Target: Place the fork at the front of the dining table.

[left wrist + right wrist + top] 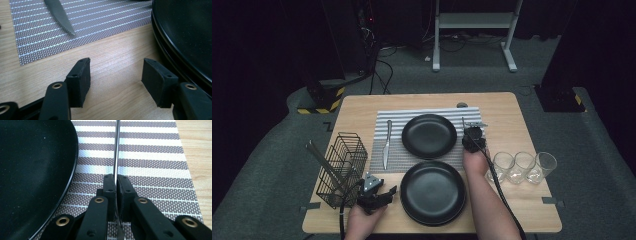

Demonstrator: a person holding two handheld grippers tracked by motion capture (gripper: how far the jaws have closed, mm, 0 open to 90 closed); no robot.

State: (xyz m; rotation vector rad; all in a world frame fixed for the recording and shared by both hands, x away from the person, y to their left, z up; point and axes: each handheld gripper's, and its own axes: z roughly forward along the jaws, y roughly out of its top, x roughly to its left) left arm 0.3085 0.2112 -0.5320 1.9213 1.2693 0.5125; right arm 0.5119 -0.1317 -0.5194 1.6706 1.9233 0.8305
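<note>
My right gripper is shut on a thin metal utensil, seen edge-on, which reaches forward over the striped placemat just right of the far black plate. At the table's near left, my left gripper is open with bare wood between its pads, beside the left rim of the near stack of black plates. A knife lies on the placemat, to the left of the far plate.
A black wire basket holding long sticks stands at the table's left edge. Three clear glasses stand in a row at the right. Bare wood lies to the right of the placemat and along the near edge.
</note>
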